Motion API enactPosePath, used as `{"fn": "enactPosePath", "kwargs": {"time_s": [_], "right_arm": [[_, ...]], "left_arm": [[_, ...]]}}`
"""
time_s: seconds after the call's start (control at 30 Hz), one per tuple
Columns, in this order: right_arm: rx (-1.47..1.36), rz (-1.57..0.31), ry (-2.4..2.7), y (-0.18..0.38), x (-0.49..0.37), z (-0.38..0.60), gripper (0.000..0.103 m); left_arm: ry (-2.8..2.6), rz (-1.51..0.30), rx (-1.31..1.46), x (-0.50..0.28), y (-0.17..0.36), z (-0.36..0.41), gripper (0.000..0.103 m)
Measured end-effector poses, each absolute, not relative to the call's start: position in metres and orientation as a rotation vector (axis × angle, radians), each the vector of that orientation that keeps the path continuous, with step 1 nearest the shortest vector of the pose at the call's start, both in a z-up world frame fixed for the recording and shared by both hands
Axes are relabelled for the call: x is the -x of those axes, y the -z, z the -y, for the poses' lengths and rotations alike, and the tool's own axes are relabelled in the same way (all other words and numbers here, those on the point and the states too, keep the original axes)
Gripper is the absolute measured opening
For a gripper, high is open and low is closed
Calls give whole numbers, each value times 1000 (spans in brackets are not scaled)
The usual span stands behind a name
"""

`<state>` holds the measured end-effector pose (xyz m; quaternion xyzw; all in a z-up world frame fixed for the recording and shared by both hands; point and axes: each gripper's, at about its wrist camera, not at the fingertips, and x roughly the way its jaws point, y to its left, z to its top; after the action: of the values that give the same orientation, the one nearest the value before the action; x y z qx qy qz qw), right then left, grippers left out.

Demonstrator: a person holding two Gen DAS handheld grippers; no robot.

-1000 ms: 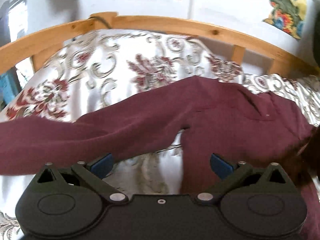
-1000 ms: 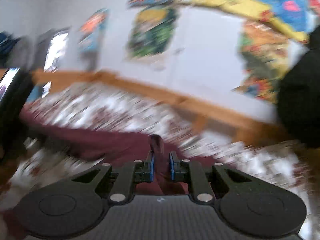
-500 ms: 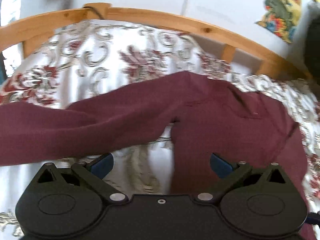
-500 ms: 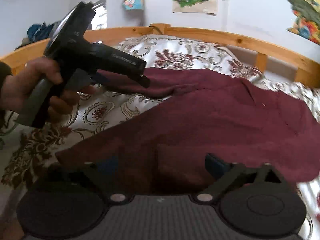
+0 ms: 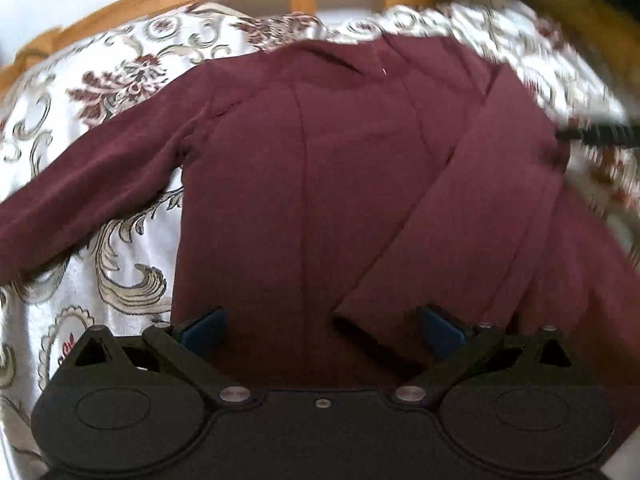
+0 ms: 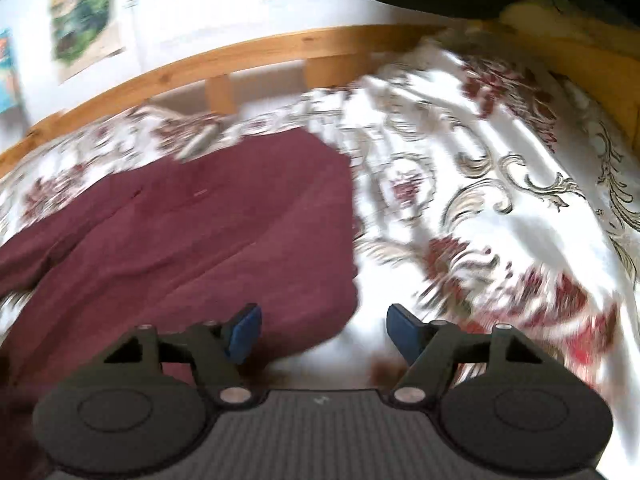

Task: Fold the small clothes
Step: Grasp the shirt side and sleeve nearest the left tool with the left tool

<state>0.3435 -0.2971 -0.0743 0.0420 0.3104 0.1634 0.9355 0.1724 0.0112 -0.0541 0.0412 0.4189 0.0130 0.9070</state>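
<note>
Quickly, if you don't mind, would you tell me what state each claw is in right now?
Left claw: open, holding nothing, over the sweater.
Right claw: open, holding nothing, at the sweater's edge.

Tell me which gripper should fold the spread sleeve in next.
Left, probably. The left gripper hangs open over the maroon top, nearest its spread sleeve. The right gripper, also open, sits at the opposite edge.
</note>
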Motion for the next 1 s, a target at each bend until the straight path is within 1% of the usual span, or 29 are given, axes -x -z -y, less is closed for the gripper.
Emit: {"fn": "enactPosePath", "kwargs": {"time_s": [0.03,0.07,0.1,0.13,0.17,0.23,0.33,0.47,0.5,0.57,0.6,0.63,0.67,0.7,0.73,0.77,0.83,0.93,1.0], "right_arm": [[-98,-643,-349,78,-351,298,73],[-112,-652,-367,82,-359,301,69],[-126,-668,-387,84,-365,303,47],[-128,-683,-397,86,-368,304,21],[-122,-689,-401,86,-373,301,21],[-103,-653,-396,79,-366,304,14],[-136,-610,-365,71,-361,316,14],[-119,-677,-333,87,-368,313,14],[-123,-671,-331,87,-366,313,16],[-139,-658,-321,80,-359,315,23],[-133,-646,-309,75,-355,314,30],[-123,-634,-306,70,-351,314,39],[-113,-621,-308,64,-342,315,44],[-107,-606,-307,60,-333,315,56],[-104,-591,-310,56,-324,315,65],[-106,-576,-326,52,-313,315,69],[-115,-559,-353,48,-291,313,86],[-124,-535,-383,45,-254,301,100],[-145,-557,-408,43,-238,290,103]], "left_arm": [[-27,-862,-94,-172,55,-10,102],[-28,-860,-91,-171,56,-10,102],[-29,-861,-84,-171,56,-9,102],[-28,-863,-76,-171,56,-10,102],[-28,-863,-69,-172,56,-10,102],[-24,-863,-67,-174,55,-7,102],[1,-857,-87,-177,54,-1,102],[-12,-859,-100,-178,58,4,102],[-11,-858,-87,-177,57,3,102],[-3,-852,-55,-175,52,-5,102],[-8,-843,-32,-172,48,-11,102],[-24,-829,-2,-166,42,-18,102],[-42,-819,21,-160,36,-26,102],[-61,-808,40,-153,29,-36,102],[-76,-791,42,-146,21,-43,102],[-100,-770,29,-139,14,-53,102],[-197,-730,-26,-124,-3,-74,102],[-399,-677,-39,-100,-20,-110,102],[-537,-648,26,-81,-25,-138,102]]}}
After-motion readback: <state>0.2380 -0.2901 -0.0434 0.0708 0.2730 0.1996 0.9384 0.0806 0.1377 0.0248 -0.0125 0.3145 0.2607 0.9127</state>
